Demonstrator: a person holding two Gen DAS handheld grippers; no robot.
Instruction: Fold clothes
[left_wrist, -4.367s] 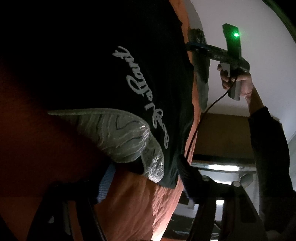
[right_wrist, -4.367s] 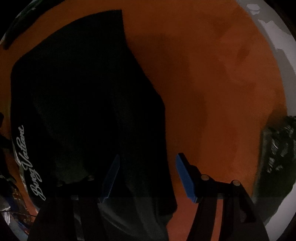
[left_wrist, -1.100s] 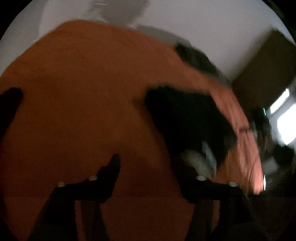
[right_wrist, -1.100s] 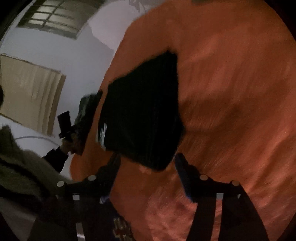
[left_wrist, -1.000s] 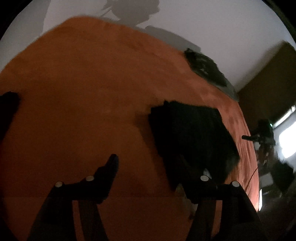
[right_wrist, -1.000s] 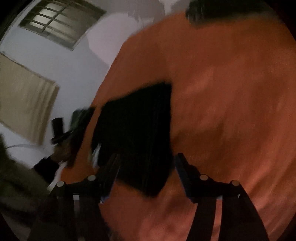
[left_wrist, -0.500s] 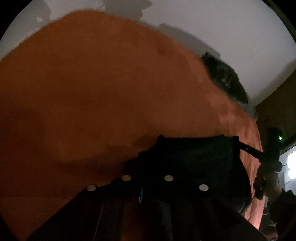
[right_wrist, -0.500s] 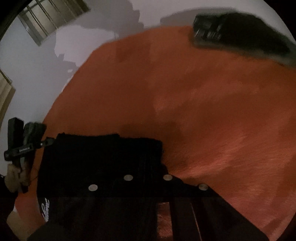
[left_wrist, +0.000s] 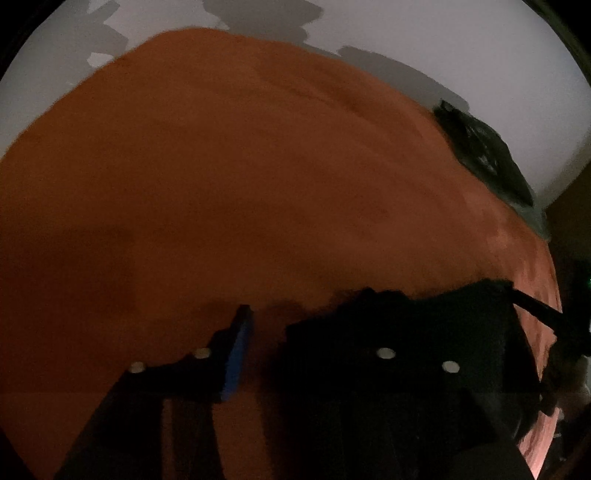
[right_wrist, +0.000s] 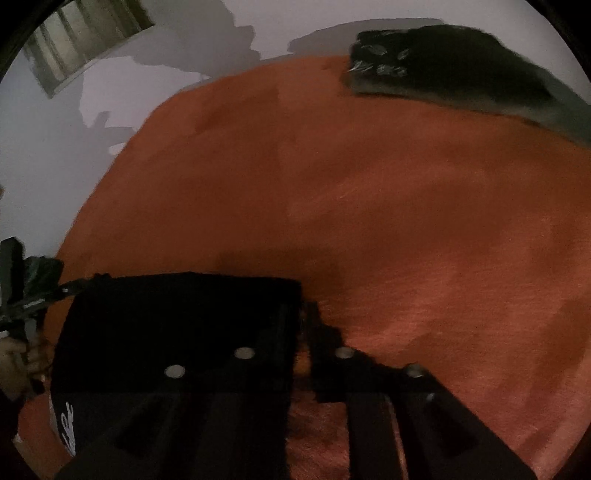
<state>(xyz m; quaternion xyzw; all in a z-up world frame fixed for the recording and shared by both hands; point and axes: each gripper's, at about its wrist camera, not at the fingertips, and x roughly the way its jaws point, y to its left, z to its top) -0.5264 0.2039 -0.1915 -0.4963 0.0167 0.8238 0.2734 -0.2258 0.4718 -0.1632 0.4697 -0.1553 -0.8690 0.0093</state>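
Observation:
A folded black shirt (left_wrist: 424, 332) with white script (right_wrist: 66, 424) lies flat on the orange bedspread (left_wrist: 258, 184). In the left wrist view my left gripper (left_wrist: 269, 325) is at the shirt's left edge. Its jaws are opening; the blue pad (left_wrist: 236, 354) stands clear, with orange cloth showing in the gap. In the right wrist view my right gripper (right_wrist: 304, 317) sits at the shirt's (right_wrist: 184, 317) right edge. Its jaws are opening too, with a narrow gap and bedspread (right_wrist: 406, 221) showing through. Each view shows the other gripper at the far side of the shirt.
A dark pile of clothes (left_wrist: 480, 158) (right_wrist: 443, 70) lies at the far edge of the bed against the white wall. A window (right_wrist: 85, 40) is at the upper left. A hand (right_wrist: 14, 354) holds the left gripper.
A second ago both grippers came down open onto the shirt's edges. Half a second ago both were shut there. Now both jaws have parted and the shirt lies still.

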